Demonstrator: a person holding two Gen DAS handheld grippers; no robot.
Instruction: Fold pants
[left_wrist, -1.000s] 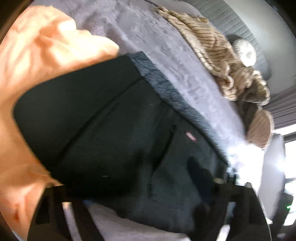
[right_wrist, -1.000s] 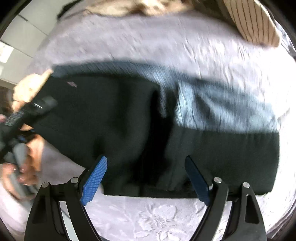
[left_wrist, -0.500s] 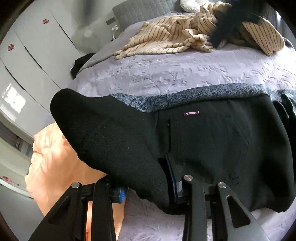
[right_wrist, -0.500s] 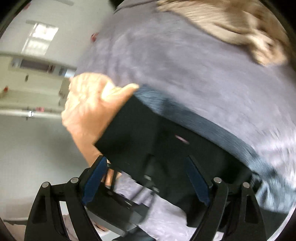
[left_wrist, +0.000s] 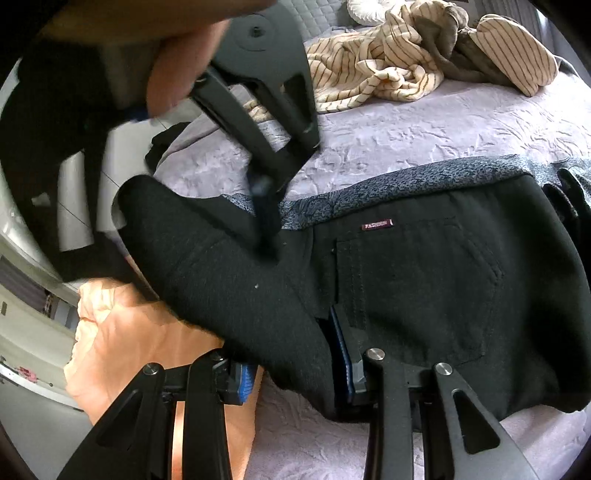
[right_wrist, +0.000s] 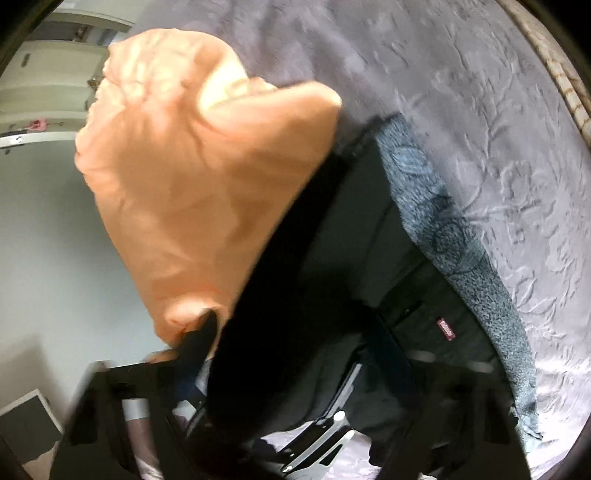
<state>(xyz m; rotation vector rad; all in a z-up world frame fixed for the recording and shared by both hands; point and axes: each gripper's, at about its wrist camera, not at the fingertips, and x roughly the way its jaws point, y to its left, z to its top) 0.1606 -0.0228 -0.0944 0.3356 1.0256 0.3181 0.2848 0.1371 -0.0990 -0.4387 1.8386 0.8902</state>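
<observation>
The left hand-held gripper (left_wrist: 291, 373) pinches the black pants (left_wrist: 424, 295) on the bed (left_wrist: 424, 133); beside it, the right hand-held gripper (left_wrist: 264, 221) is closing over their raised fold.

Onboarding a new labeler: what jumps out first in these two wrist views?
The black pants fill the middle of the left wrist view, spread on the lilac bedspread, with the left gripper clamped on a raised fold at their near edge. The right gripper comes down from the upper left, its jaws closing on the same fold. An orange garment lies off to the left, and a striped cloth is heaped at the far end.
</observation>
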